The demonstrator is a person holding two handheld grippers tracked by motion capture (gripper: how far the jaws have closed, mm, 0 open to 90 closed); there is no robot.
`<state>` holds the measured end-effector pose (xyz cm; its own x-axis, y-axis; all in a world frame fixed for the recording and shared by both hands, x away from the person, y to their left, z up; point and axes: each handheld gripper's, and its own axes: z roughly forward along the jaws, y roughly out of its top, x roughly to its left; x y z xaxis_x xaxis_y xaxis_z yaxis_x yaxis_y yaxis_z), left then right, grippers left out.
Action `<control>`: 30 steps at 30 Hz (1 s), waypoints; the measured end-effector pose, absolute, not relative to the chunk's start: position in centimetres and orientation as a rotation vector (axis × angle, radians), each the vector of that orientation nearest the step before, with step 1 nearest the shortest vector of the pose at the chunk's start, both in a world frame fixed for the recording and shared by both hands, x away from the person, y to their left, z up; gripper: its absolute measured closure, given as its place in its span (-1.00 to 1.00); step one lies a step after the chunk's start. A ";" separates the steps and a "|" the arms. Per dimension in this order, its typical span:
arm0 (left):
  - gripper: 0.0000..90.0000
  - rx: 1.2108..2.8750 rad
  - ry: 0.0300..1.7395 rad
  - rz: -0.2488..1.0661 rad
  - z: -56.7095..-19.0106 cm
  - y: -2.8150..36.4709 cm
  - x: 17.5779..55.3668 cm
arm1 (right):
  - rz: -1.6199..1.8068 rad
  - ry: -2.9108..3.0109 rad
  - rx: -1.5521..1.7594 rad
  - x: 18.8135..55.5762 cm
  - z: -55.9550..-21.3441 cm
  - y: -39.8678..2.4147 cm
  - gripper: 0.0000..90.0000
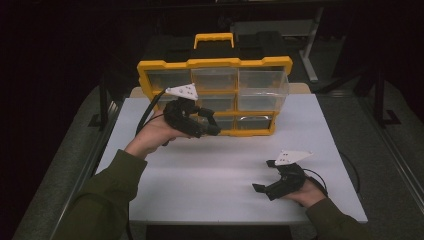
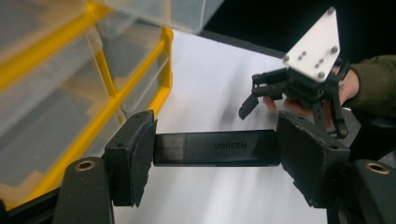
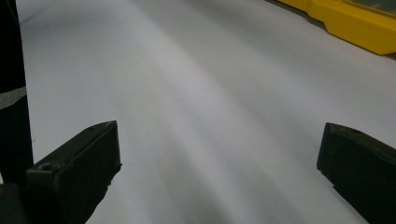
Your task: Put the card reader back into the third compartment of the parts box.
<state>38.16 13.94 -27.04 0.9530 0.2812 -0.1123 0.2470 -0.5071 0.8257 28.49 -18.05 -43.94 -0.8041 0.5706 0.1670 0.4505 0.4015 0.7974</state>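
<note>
Left gripper (image 2: 215, 154) clamps a slim black rectangular plastic adapter stick printed UGREEN (image 2: 217, 148) end to end, one pad on each short end, so the long body spans the gap and stays level. Likely held this way to drop it flat into a compartment. In the high view this gripper (image 1: 212, 127) hovers just in front of the yellow-framed plastic organiser case with clear bins (image 1: 215, 95), near its lower row; the case stands tilted up on the white table top (image 1: 210, 170), bins facing the person, so they are reachable from the front. The stick is off the table, beside the case's yellow frame (image 2: 109, 88).

Further right, the right gripper (image 1: 265, 176) rests low on the table, well apart from the case, jaws spread wide and holding nothing; its own view has bare white surface between the two pads (image 3: 84, 163). Looks parked out of the way.

Counts: two grippers, one adapter stick, one organiser case, one yellow carry handle (image 1: 214, 39), about nine clear bins in three rows, hard to confirm. Bin contents can't be made out.
</note>
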 end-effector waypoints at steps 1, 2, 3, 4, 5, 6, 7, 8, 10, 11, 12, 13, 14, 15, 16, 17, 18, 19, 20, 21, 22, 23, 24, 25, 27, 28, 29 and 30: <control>-0.33 2.120 0.375 0.035 -26.7 13.9 38.3 | 1.367 2.516 0.923 28.5 -43.9 -18.1 -1.00; -0.33 2.123 0.368 0.040 -26.3 13.9 38.4 | 1.366 2.517 0.923 28.5 -43.9 -18.1 -1.00; -0.33 2.122 0.368 0.042 -26.0 13.8 38.5 | 1.367 2.517 0.924 28.5 -43.9 -18.1 -1.00; -0.33 2.123 0.367 0.037 -25.7 13.8 38.6 | 1.368 2.517 0.924 28.5 -43.9 -18.1 -1.00; -0.33 2.122 0.365 0.035 -25.3 13.7 38.7 | 1.368 2.516 0.923 28.5 -43.9 -18.1 -1.00; -0.33 2.123 0.360 0.036 -25.0 13.7 38.8 | 1.367 2.517 0.923 28.5 -43.9 -18.1 -1.00; -0.33 2.122 0.358 0.034 -24.7 13.6 38.9 | 1.367 2.518 0.923 28.5 -43.9 -18.1 -1.00; -0.33 2.122 0.358 0.034 -24.7 13.6 38.9 | 1.367 2.518 0.923 28.5 -43.9 -18.1 -1.00; -0.33 2.117 0.354 0.026 -24.1 13.5 39.1 | 1.370 2.515 0.926 28.5 -43.9 -18.1 -1.00; -0.33 2.123 0.349 0.031 -23.8 13.4 39.2 | 1.371 2.513 0.928 28.5 -43.9 -18.1 -1.00; -0.33 2.125 0.348 0.033 -23.5 13.4 39.3 | 1.371 2.513 0.930 28.5 -43.9 -18.1 -1.00; -0.33 2.124 0.344 0.030 -23.1 13.3 39.4 | 1.371 2.512 0.930 28.5 -43.9 -18.2 -1.00; -0.33 2.120 0.340 0.025 -22.8 13.3 39.5 | 1.371 2.512 0.931 28.5 -43.9 -18.2 -1.00; -0.33 2.119 0.337 0.026 -22.5 13.2 39.6 | 1.371 2.512 0.931 28.5 -43.9 -18.2 -1.00; -0.33 2.120 0.335 0.028 -22.1 13.1 39.7 | 1.372 2.511 0.931 28.5 -43.9 -18.2 -1.00; -0.33 2.125 0.328 0.034 -21.8 13.0 39.8 | 1.372 2.511 0.931 28.5 -43.9 -18.1 -1.00; -0.33 2.125 0.327 0.041 -21.5 12.9 39.9 | 1.371 2.512 0.929 28.5 -43.9 -18.2 -1.00; -0.33 2.124 0.322 0.045 -21.1 12.8 40.0 | 1.370 2.512 0.929 28.5 -43.9 -18.2 -1.00; -0.33 2.126 0.319 0.046 -20.8 12.7 40.1 | 1.371 2.513 0.932 28.5 -43.9 -18.2 -1.00; -0.33 2.125 0.316 0.050 -20.5 12.6 40.2 | 1.371 2.514 0.933 28.5 -43.9 -18.2 -1.00; -0.33 2.123 0.315 0.053 -20.1 12.5 40.3 | 1.371 2.514 0.935 28.5 -43.9 -18.2 -1.00; -0.33 2.127 0.309 0.059 -19.7 12.4 40.4 | 1.371 2.514 0.937 28.5 -43.9 -18.2 -1.00; -0.33 2.124 0.307 0.066 -19.3 12.3 40.5 | 1.371 2.514 0.938 28.5 -43.9 -18.2 -1.00; -0.33 2.128 0.299 0.074 -19.0 12.1 40.5 | 1.371 2.514 0.934 28.5 -43.9 -18.2 -1.00; -0.33 2.122 0.293 0.080 -18.3 11.9 40.7 | 1.372 2.517 0.933 28.5 -43.9 -18.1 -1.00; -0.33 2.117 0.289 0.080 -18.0 11.9 40.8 | 1.371 2.519 0.935 28.5 -43.9 -18.1 -1.00; -0.33 2.116 0.286 0.079 -17.7 11.8 40.9 | 1.372 2.519 0.934 28.5 -43.9 -18.1 -1.00; -0.33 2.115 0.287 0.077 -17.4 11.6 41.0 | 1.372 2.519 0.934 28.5 -43.9 -18.1 -1.00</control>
